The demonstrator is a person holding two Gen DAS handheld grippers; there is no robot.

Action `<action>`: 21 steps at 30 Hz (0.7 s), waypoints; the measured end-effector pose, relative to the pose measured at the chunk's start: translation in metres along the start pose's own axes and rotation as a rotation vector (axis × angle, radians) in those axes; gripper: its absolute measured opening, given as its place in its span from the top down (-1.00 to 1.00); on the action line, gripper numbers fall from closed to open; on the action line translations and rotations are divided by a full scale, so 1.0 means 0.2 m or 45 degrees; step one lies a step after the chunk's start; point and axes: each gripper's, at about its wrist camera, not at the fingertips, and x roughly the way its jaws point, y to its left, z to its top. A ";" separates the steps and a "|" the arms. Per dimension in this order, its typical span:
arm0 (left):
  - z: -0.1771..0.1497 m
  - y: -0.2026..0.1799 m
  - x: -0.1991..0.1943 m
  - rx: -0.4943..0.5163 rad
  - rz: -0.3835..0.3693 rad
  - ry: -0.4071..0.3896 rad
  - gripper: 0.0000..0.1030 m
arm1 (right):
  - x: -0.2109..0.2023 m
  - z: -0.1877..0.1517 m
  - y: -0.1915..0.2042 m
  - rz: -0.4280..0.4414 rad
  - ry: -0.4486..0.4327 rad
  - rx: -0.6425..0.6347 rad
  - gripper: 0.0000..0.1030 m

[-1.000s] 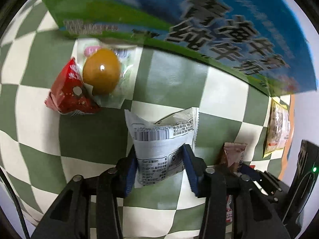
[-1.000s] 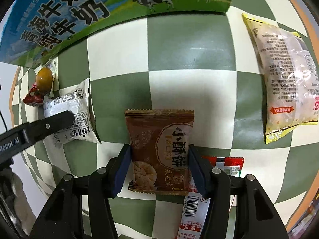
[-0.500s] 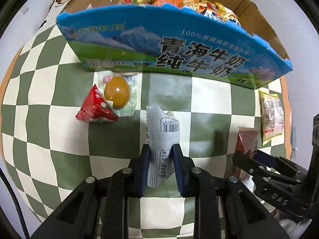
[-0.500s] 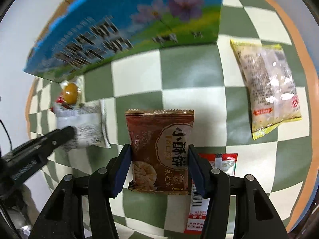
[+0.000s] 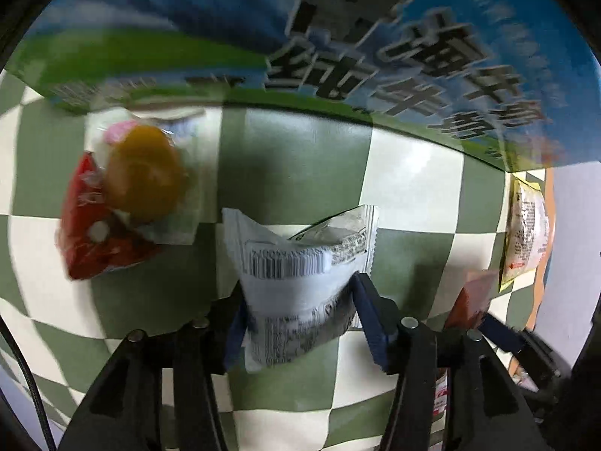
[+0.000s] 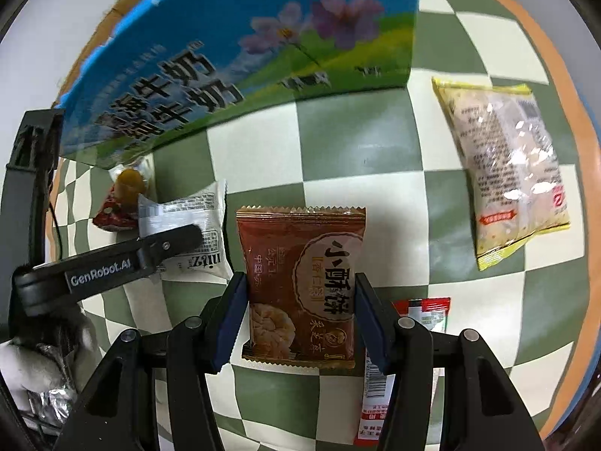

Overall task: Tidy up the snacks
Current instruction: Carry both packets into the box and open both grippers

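Observation:
A white packet [image 5: 296,285] with a barcode sits between the pads of my left gripper [image 5: 302,323], low over the checked cloth. The jaws are opening and the packet has spread back to its full width. In the right wrist view the same white packet [image 6: 188,218] lies under one left finger [image 6: 169,242]. My right gripper [image 6: 300,323] is shut on a brown biscuit packet [image 6: 300,282] and holds it above the cloth. The blue and green milk carton box [image 5: 338,56] [image 6: 225,75] stands just behind both.
A red packet [image 5: 94,240] and a yellow round snack in clear wrap [image 5: 142,176] lie left of the white packet, by the box. A pale yellow-edged bag [image 6: 507,173] lies at the right. A red and white sachet [image 6: 394,357] lies under the right gripper. The table's orange edge [image 6: 556,94] runs down the right.
My left gripper came back down close to the cloth, and its jaws spread from a tight squeeze on the white packet. The right gripper rose a little, still holding the brown packet.

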 end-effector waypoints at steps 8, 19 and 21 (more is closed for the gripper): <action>-0.08 -0.09 -0.07 0.061 0.104 -0.116 0.27 | 0.10 -0.02 0.00 -0.013 0.027 0.021 -0.14; -0.28 -0.11 -0.56 0.125 0.069 -0.343 0.29 | -0.18 -0.03 0.05 0.031 -0.126 -0.004 -0.14; -0.28 -0.14 -0.71 0.128 0.047 -0.405 0.29 | -0.30 -0.01 0.09 0.056 -0.183 -0.018 -0.14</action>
